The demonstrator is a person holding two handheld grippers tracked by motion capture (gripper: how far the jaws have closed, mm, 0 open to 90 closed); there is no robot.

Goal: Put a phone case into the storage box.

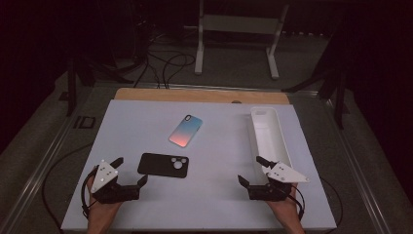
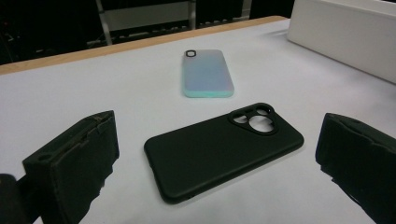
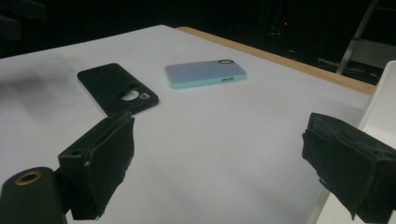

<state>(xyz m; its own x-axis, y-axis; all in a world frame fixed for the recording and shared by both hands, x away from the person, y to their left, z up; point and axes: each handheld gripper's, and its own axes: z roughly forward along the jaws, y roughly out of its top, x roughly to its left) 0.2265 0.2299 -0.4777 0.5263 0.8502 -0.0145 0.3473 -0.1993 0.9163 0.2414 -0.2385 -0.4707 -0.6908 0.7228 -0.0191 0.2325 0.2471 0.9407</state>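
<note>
Left gripper view: matte black phone case (image 2: 219, 149) flat, seemingly rubbery; both tools wide open, empty.

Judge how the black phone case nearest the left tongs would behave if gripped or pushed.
The black phone case looks like a thin, empty shell, so probably light and somewhat bendy. It lies flat on the white table, so it would likely slide, not roll. Its matte surface suggests decent grip.

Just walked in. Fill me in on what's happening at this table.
A person holds a gripper in each hand at the near edge of a white table. Both the left gripper and the right gripper are open and hold nothing. A black phone case lies just ahead of the left gripper, a blue-pink phone case farther back, and a white tray along the right side. Nothing has been picked up.
</note>
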